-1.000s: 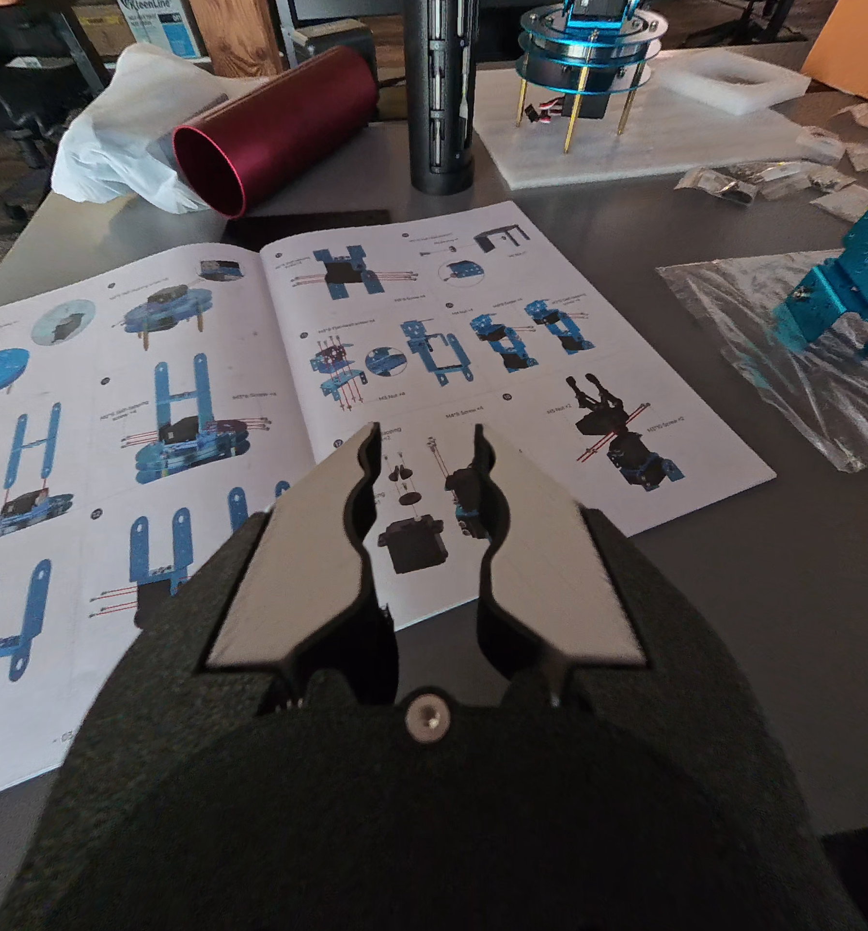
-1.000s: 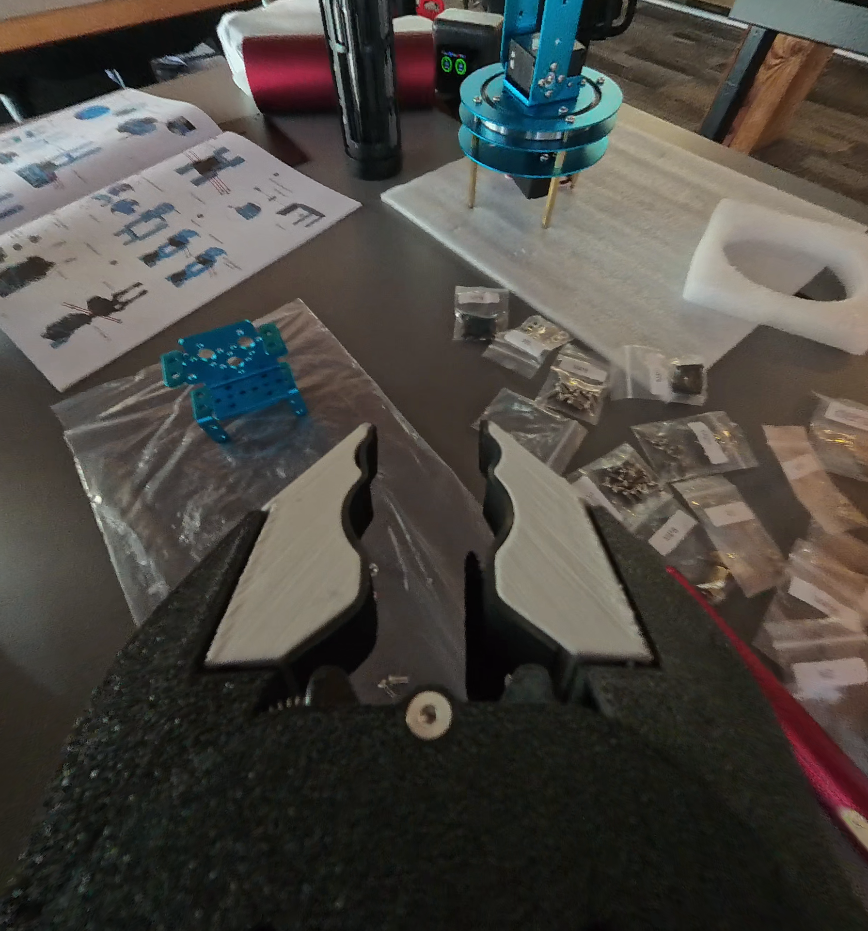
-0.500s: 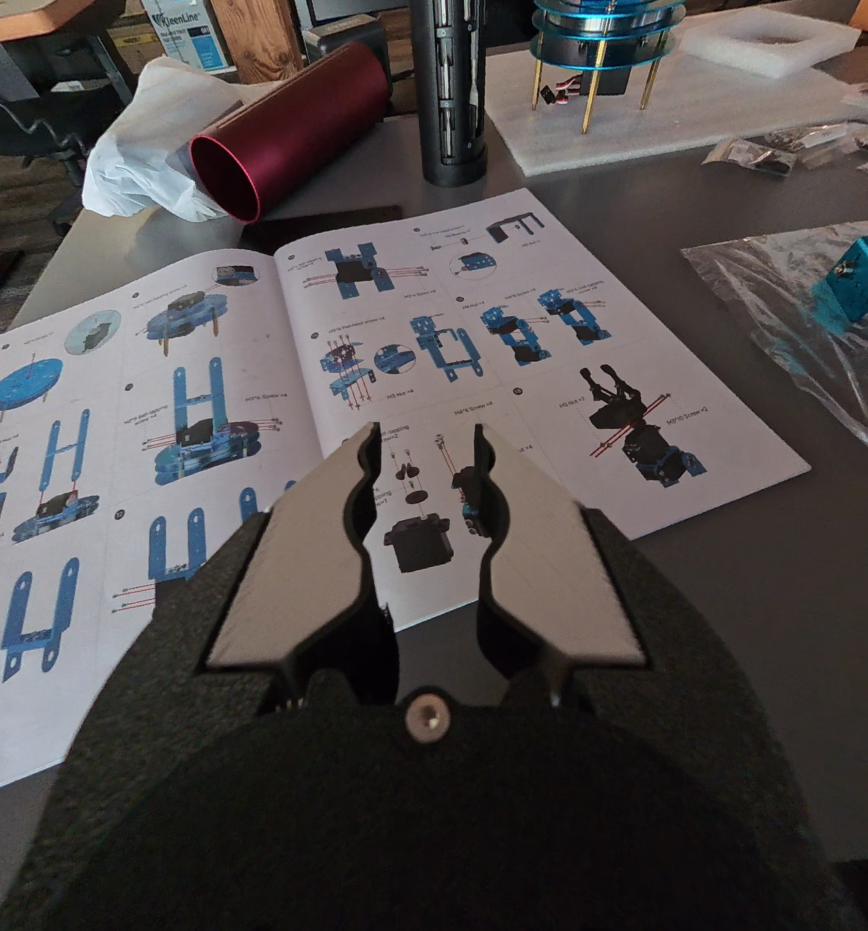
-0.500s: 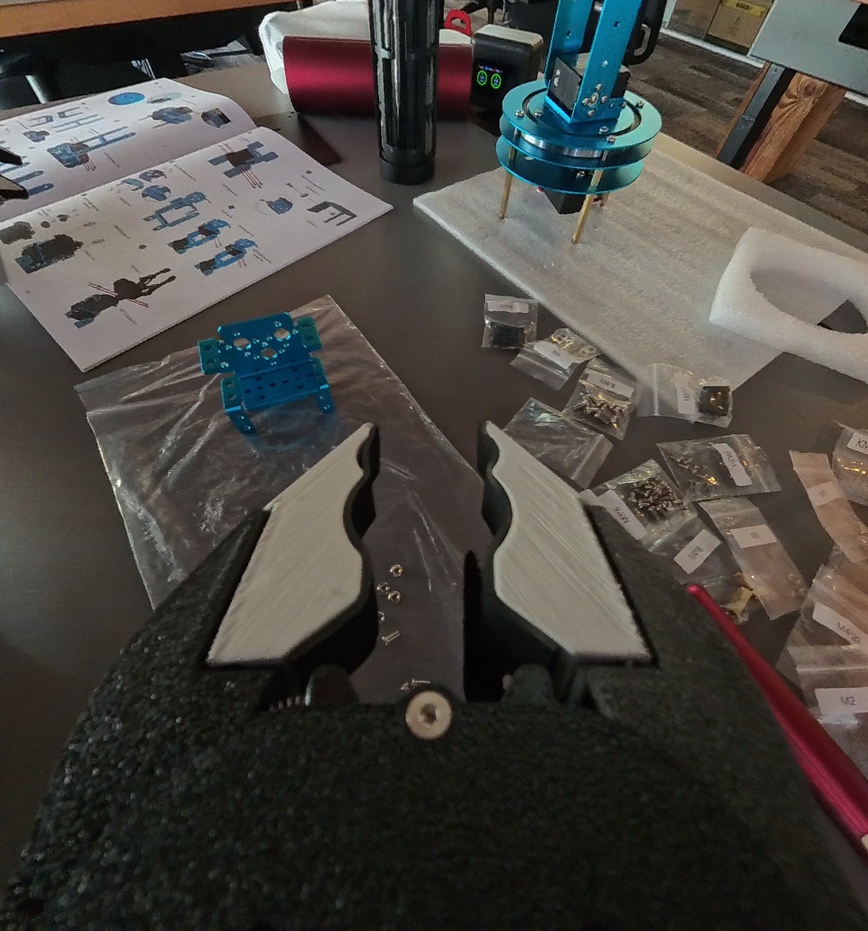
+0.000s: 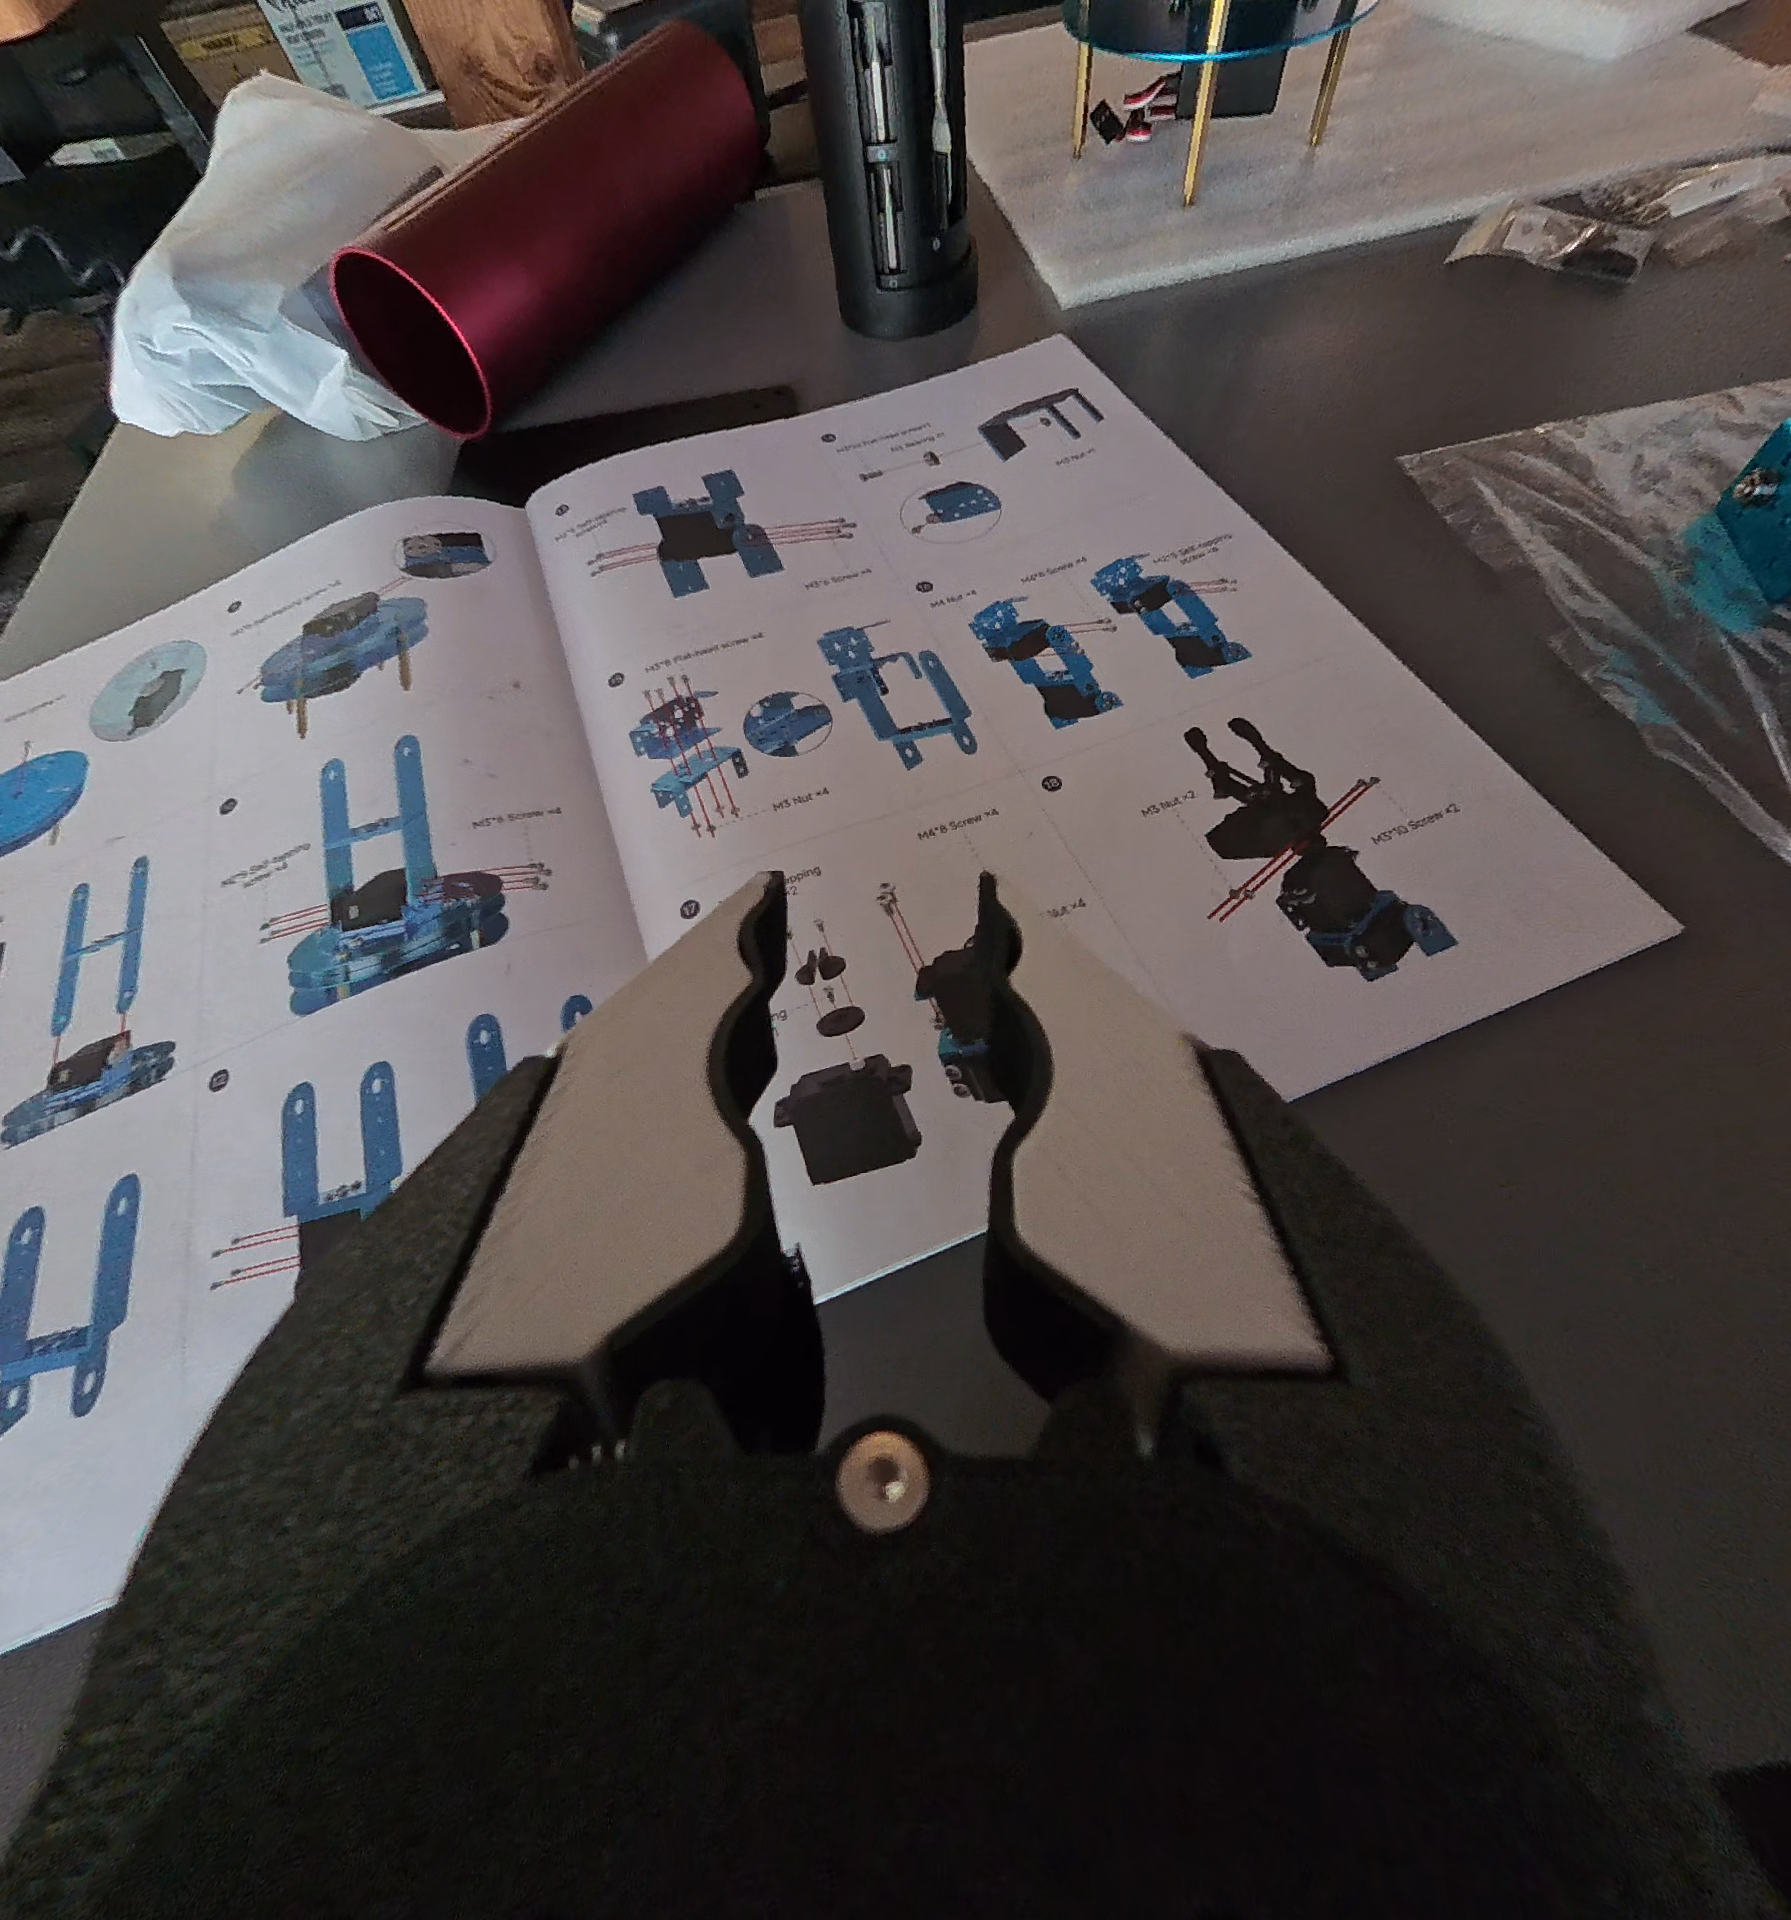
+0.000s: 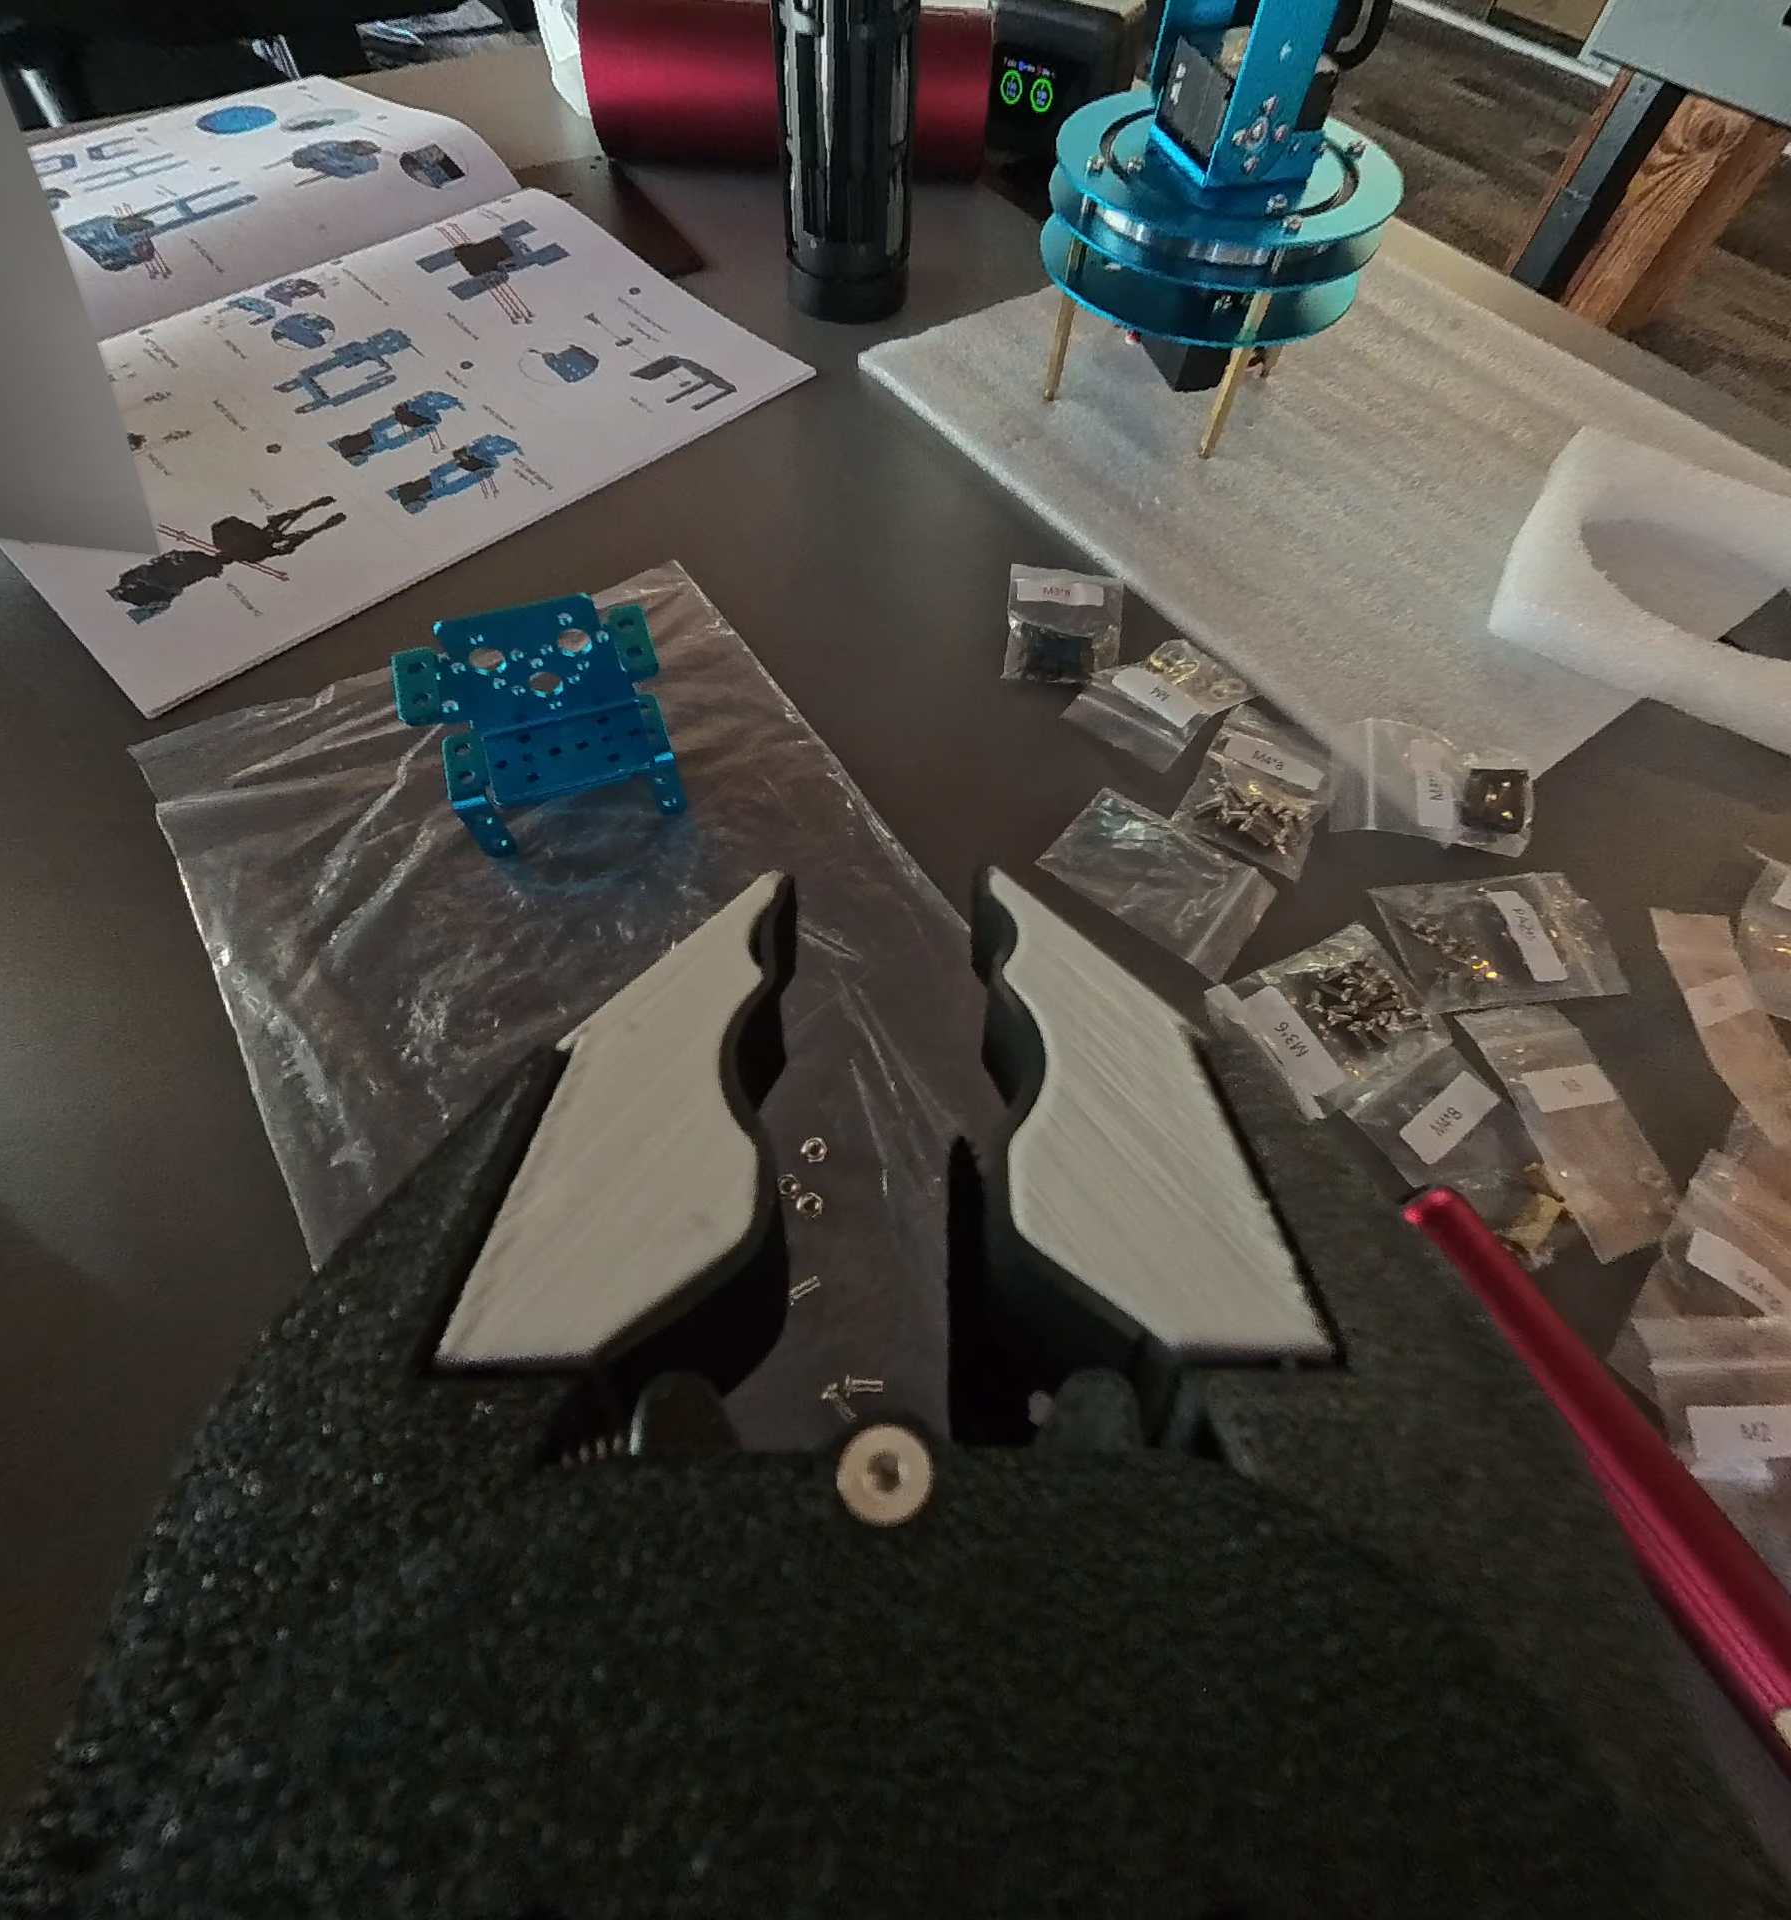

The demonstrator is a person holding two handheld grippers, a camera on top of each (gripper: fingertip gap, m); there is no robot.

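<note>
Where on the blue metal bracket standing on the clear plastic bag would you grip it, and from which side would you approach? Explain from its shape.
Probably from above, fingers closing across the blue metal bracket's flat perforated top plate, on its two long edges. It stands upright on thin legs on the clear plastic bag, so a sideways push might tip it.

Blue bracket (image 6: 548, 717); maroon tube (image 5: 538, 229); white foam block (image 6: 1680, 592).

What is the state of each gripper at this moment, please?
Left gripper: open, holding nothing, above the open instruction booklet.
Right gripper: open, holding nothing, above the clear plastic bag with loose small screws.
</note>
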